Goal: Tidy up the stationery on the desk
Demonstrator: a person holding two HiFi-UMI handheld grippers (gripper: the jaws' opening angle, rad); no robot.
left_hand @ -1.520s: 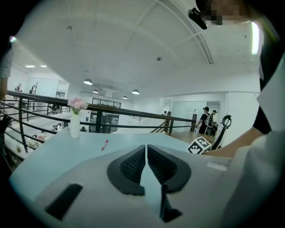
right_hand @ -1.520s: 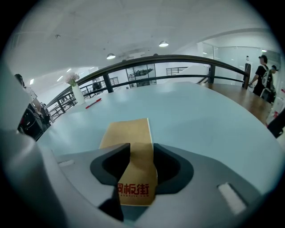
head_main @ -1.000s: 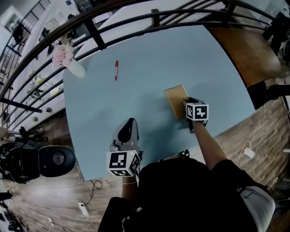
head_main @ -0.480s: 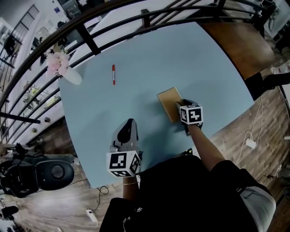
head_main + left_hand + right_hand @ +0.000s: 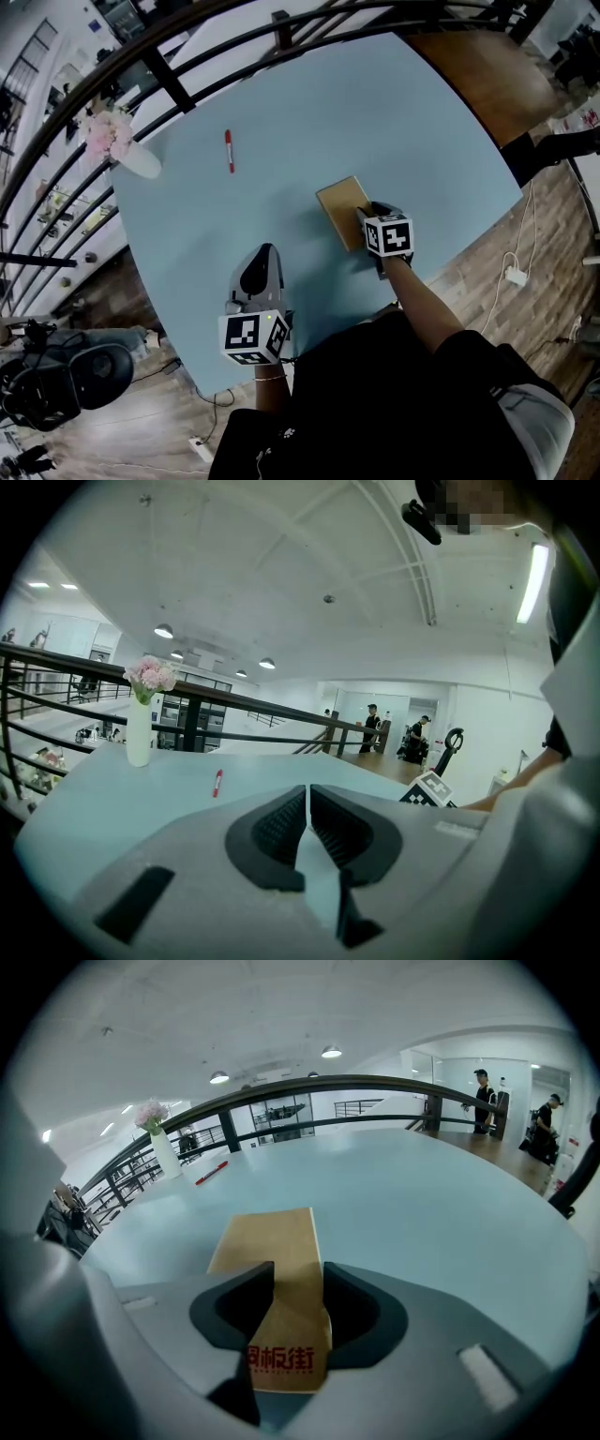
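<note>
Kraft-brown pad [image 5: 342, 211] lies flat on the pale blue surface [image 5: 412, 122], and the right tongs [image 5: 362, 216] are clamped on its near end. The right gripper view shows both jaws pressing the card, red print showing between them. The left tongs [image 5: 266, 255] hover at eight o'clock from the pad, near the person's edge. They are pressed together with nothing between them. A red pen [image 5: 228, 150] lies alone at ten o'clock from the pad, well apart from it. A white vase [image 5: 141, 164] of pink flowers stands at nine o'clock from the pen, at the rim. By my read the tidying has barely begun: the pad is gripped but not placed anywhere, the pen is untouched, and no holder or tray shows, so where things should end up I cannot tell.
</note>
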